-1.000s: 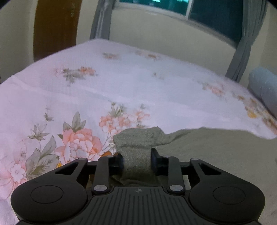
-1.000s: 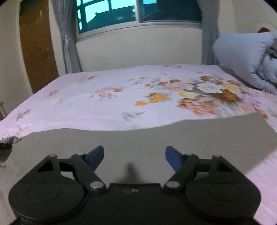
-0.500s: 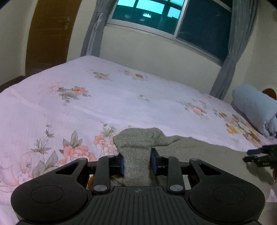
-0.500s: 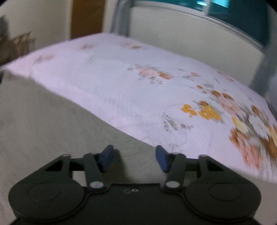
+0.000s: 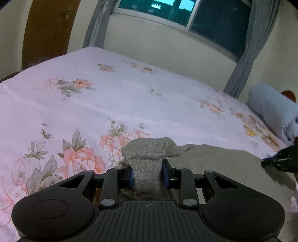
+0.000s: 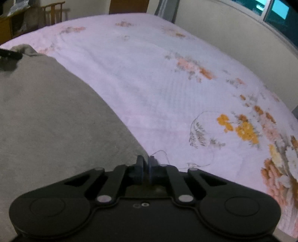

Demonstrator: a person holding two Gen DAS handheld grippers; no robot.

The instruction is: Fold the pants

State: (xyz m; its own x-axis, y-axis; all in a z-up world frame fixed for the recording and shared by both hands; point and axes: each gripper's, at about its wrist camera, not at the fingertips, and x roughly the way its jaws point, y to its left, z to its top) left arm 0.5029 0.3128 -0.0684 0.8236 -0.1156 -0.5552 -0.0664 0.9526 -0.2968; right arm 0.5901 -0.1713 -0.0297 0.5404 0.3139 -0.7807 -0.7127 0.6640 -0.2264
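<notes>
Grey-green pants (image 5: 214, 160) lie spread on the near part of a floral bed (image 5: 111, 96). My left gripper (image 5: 147, 173) is shut on a bunched, ribbed end of the pants, which sticks up between the blue pads. In the right wrist view the pants (image 6: 46, 111) fill the left side, their edge running down to my right gripper (image 6: 146, 163). Its pads are pressed together right at that edge, shut on the thin cloth. The right gripper (image 5: 281, 162) also shows at the far right of the left wrist view. The left gripper (image 6: 9, 54) is a dark shape at the pants' far corner.
A rolled pale blue blanket (image 5: 270, 108) lies at the bed's right end. Behind the bed are a wall, a window (image 5: 204, 16) with grey curtains and a brown door (image 5: 48, 31). A wooden chair (image 6: 54, 11) stands beyond the bed's far corner.
The right gripper rolled, slid along to the pants' edge and closed its jaws there. The left gripper kept its hold, tilting a little.
</notes>
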